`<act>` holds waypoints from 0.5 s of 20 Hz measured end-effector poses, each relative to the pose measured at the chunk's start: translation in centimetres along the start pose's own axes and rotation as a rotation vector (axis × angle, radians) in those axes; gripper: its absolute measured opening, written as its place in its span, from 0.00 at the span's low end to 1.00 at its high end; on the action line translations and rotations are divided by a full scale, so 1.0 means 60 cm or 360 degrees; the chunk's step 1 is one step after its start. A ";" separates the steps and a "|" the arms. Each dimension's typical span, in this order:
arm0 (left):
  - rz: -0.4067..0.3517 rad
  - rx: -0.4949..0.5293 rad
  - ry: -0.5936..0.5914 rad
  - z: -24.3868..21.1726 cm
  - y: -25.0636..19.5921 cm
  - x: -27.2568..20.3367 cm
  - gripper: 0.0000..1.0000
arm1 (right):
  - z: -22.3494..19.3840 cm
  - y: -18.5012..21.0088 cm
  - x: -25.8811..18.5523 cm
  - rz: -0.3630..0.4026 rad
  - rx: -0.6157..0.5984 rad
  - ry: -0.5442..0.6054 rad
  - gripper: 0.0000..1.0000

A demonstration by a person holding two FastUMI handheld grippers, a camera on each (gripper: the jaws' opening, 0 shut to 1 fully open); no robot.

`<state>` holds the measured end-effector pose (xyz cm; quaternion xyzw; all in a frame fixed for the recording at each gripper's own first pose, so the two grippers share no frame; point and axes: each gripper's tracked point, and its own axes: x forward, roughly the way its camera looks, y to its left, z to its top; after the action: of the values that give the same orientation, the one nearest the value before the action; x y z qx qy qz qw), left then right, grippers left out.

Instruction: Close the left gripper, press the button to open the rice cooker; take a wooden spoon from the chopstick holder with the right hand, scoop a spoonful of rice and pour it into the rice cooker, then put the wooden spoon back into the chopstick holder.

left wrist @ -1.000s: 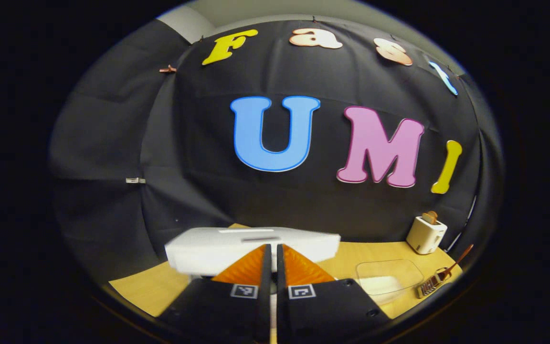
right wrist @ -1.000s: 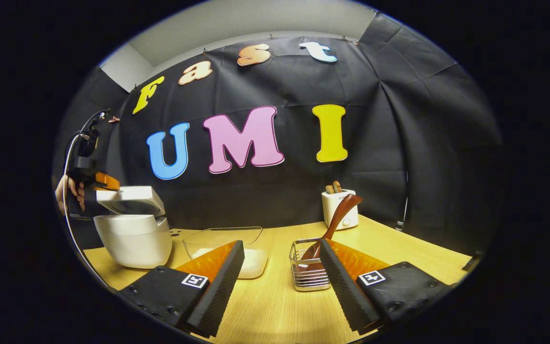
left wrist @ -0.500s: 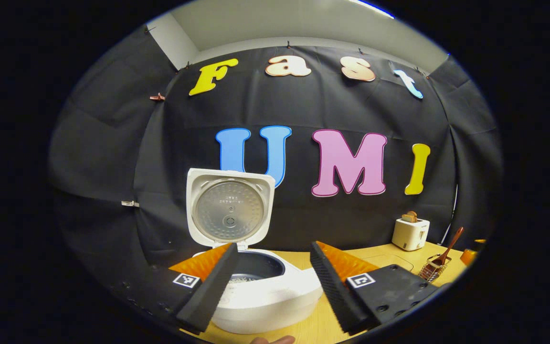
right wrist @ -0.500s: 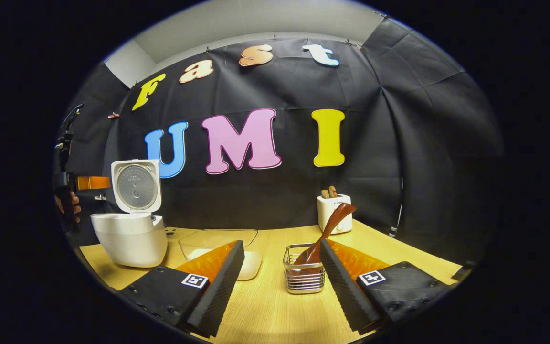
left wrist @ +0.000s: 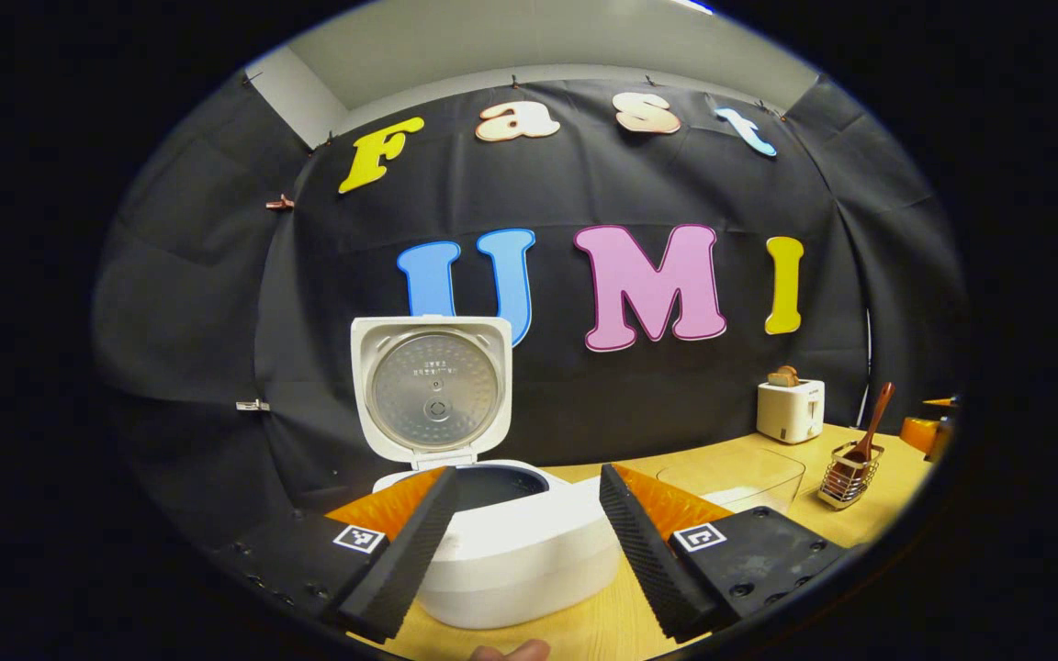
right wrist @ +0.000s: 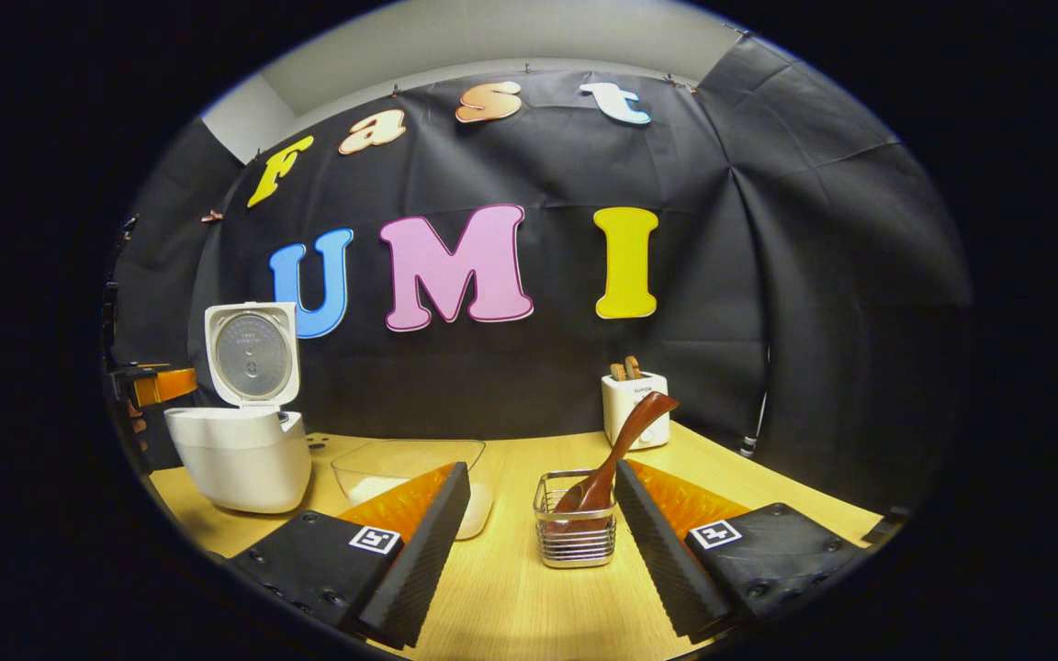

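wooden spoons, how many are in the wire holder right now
1. The wooden spoon stands tilted in the wire holder, bowl end down, handle leaning toward the toaster. Any others would show through the wires.

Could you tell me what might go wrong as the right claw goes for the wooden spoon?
The wooden spoon leans tilted in the light wire chopstick holder, so pulling it sideways could tip the holder. The open right claw sits low near the glass rice dish and could nudge it.
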<state>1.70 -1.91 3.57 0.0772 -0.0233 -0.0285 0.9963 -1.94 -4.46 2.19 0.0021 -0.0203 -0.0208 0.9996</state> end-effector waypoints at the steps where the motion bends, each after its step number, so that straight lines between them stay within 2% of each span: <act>1: -0.0017 -0.0006 -0.0001 -0.006 -0.010 -0.005 0.98 | 0.006 -0.014 0.010 -0.0026 -0.0029 0.0002 0.98; 6: -0.0116 0.0016 0.0027 -0.039 -0.062 -0.011 0.98 | 0.033 -0.088 0.081 -0.0163 -0.0110 0.0040 0.98; 10: -0.0141 0.0055 -0.0010 -0.036 -0.078 -0.006 0.98 | -0.012 -0.114 0.139 -0.0207 -0.0039 0.0203 0.98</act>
<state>1.20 -6.19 0.70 0.0952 -0.0234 -0.0725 0.9925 6.12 -11.62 1.77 -0.0075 0.0439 -0.0857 0.9953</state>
